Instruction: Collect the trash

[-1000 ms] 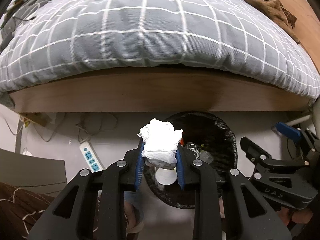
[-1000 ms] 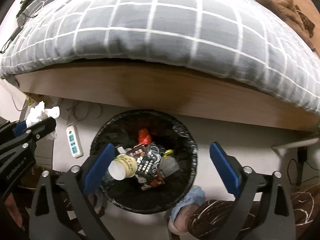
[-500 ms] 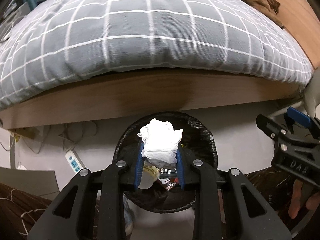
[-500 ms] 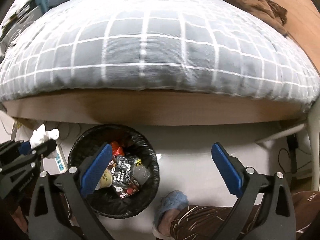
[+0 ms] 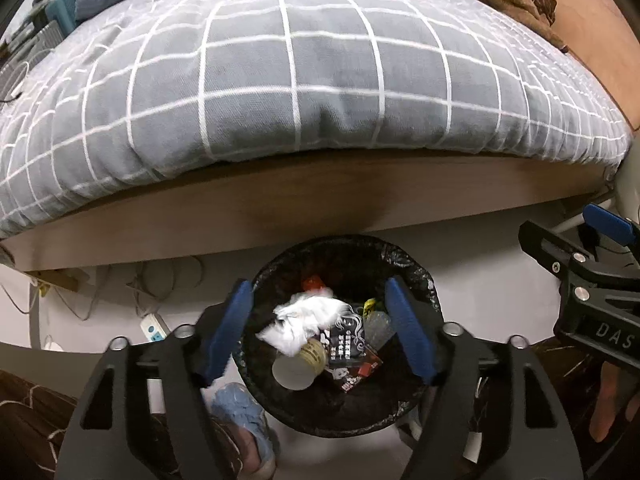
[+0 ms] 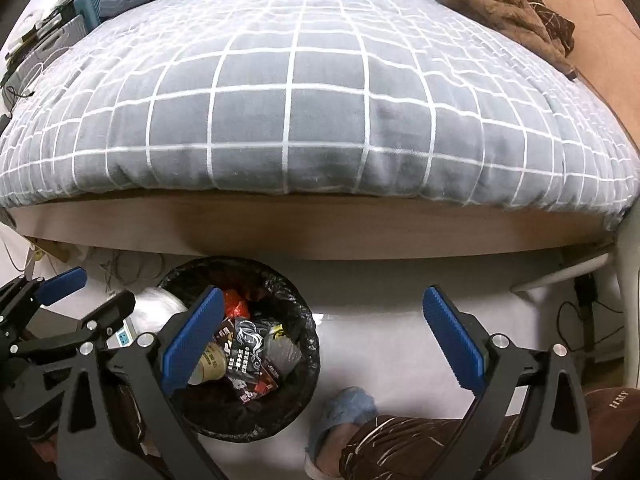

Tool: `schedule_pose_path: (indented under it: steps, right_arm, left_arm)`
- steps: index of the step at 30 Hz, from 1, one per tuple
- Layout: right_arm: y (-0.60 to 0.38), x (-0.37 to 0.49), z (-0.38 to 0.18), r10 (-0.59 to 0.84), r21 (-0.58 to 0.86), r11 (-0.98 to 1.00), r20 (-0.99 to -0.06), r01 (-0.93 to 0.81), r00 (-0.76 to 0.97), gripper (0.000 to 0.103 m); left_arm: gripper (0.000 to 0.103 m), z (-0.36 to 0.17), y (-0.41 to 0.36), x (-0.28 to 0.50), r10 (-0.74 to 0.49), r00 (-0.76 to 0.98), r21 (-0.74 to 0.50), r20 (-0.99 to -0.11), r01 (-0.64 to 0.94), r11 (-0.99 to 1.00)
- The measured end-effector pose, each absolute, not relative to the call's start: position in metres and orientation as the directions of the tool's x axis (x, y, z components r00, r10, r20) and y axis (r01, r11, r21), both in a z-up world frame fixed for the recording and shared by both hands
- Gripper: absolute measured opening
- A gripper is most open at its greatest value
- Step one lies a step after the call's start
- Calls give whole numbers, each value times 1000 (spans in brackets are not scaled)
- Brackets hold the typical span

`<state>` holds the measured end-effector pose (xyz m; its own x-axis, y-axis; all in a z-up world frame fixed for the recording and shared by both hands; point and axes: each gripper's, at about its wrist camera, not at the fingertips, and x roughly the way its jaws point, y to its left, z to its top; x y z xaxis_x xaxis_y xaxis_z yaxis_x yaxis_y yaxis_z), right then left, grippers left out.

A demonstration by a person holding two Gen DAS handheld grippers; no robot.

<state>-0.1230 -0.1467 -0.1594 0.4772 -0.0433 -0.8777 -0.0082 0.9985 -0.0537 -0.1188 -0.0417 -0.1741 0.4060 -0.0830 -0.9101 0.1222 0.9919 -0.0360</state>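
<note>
A home bedroom: wooden-framed bed (image 6: pixel 304 236) under grey checked duvet (image 6: pixel 312 120), lined trash bin (image 6: pixel 308 364) beside it.

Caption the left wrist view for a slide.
Left gripper open above the black trash bin, white crumpled tissue falling loose between its fingers.

One trash bin (image 5: pixel 434 304), one crumpled tissue (image 5: pixel 308 320), one paper cup (image 5: pixel 298 368), one power strip (image 5: pixel 154 328), two tools (image 5: pixel 320 332) (image 6: pixel 324 340)

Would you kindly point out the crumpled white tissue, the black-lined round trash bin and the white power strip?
crumpled white tissue (image 5: pixel 308 320), left wrist view, its middle.
black-lined round trash bin (image 5: pixel 434 300), left wrist view, right rim.
white power strip (image 5: pixel 154 328), left wrist view, socket face.
</note>
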Motion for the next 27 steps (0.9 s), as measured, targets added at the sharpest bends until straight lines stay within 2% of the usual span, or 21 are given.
schedule_pose_path:
  steps: [4, 6, 18, 27]
  right_arm:
    - [-146, -125, -147, -45, -56, 998, -863, -6, 503, 95]
    - [-144, -126, -138, -44, -57, 998, -851, -9, 523, 95]
    - [-135, -152, -56, -10, -21, 1000, -769, -10, 640, 95]
    - [-130, -199, 6, -12, -22, 1000, -707, -4, 707, 95]
  left_arm:
    - [93, -158, -38, -122, -77, 448, -30, -891, 111, 993]
    - [97, -147, -37, -124, -66, 473, -22, -878, 99, 995]
    - [97, -60, -4, -145, -55, 582, -36, -811, 44, 998]
    - [97, 4, 12, -189, -52, 663, -57, -747, 14, 998]
